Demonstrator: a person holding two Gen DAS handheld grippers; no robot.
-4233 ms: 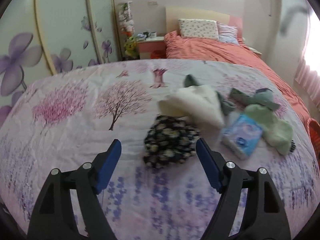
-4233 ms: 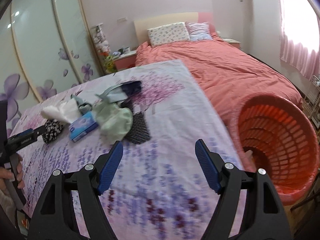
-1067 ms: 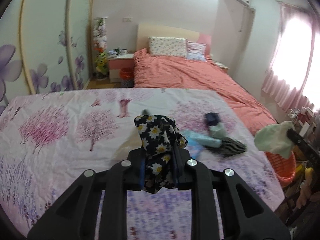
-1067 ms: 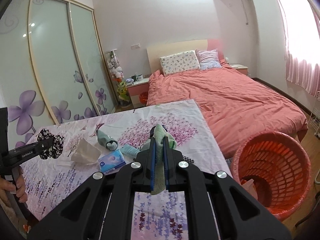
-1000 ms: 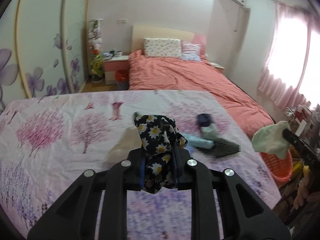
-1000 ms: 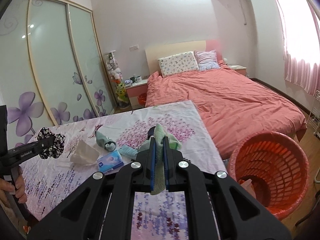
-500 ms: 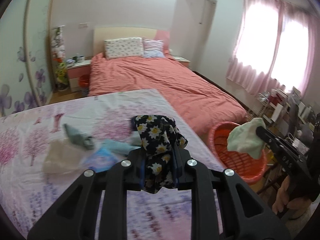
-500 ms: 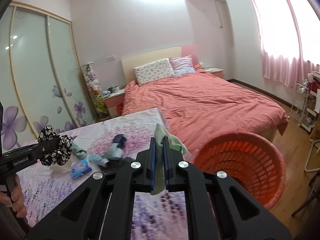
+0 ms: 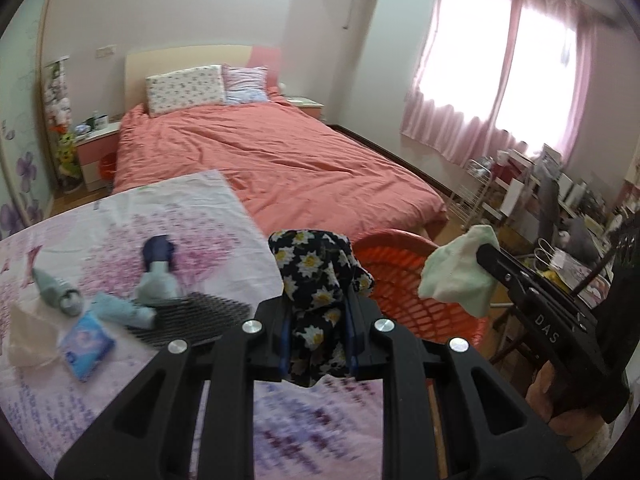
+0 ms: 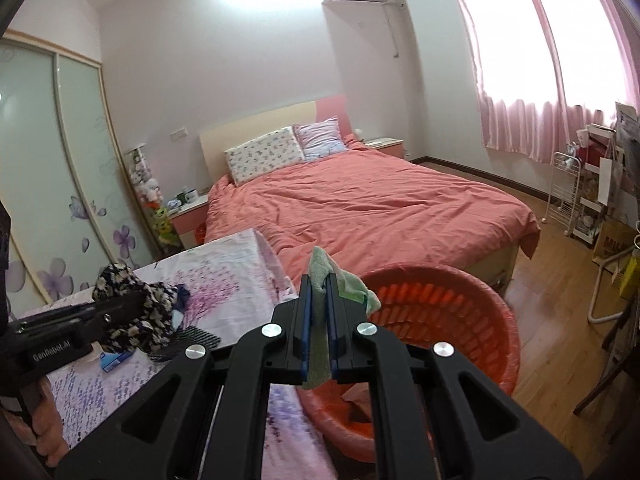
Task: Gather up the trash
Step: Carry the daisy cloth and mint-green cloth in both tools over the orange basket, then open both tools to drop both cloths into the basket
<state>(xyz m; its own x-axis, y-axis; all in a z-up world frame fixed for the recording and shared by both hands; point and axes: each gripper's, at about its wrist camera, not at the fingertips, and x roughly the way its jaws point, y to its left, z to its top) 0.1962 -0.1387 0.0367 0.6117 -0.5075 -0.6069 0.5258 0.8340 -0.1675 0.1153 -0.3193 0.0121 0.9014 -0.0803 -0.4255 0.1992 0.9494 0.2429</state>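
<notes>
At the lower left of the left wrist view, the leftovers are lying on the floral-sheeted surface (image 9: 120, 216): a crumpled white tissue (image 9: 28, 336), a blue tissue pack (image 9: 86, 344), some rolled pale-blue pieces (image 9: 120, 310) and a dark mesh item (image 9: 192, 312), all clustered close together and apparently waiting to be picked up next. In the centre of that frame, the left gripper (image 9: 316, 332) is clamping a black daisy-print cloth (image 9: 316, 276); its jaws are standing narrow with the fabric bunched between them and spilling above and below, a grip that looks meant to keep the soft piece from slipping in transit. Just right of it, the orange basket (image 9: 404, 280) is sitting on the floor beside the surface's edge, likely placed there so that rubbish can be dropped straight in. At the right of the frame, the right gripper (image 9: 482, 254) is carrying a pale green cloth (image 9: 456, 276) over the basket's far rim. In the right wrist view, that gripper (image 10: 319, 332) is pinching the green cloth (image 10: 324, 276) with its jaws nearly together, the basket (image 10: 460, 312) opening directly beyond and below. Judging by this, both pieces are being brought to the basket for release.
</notes>
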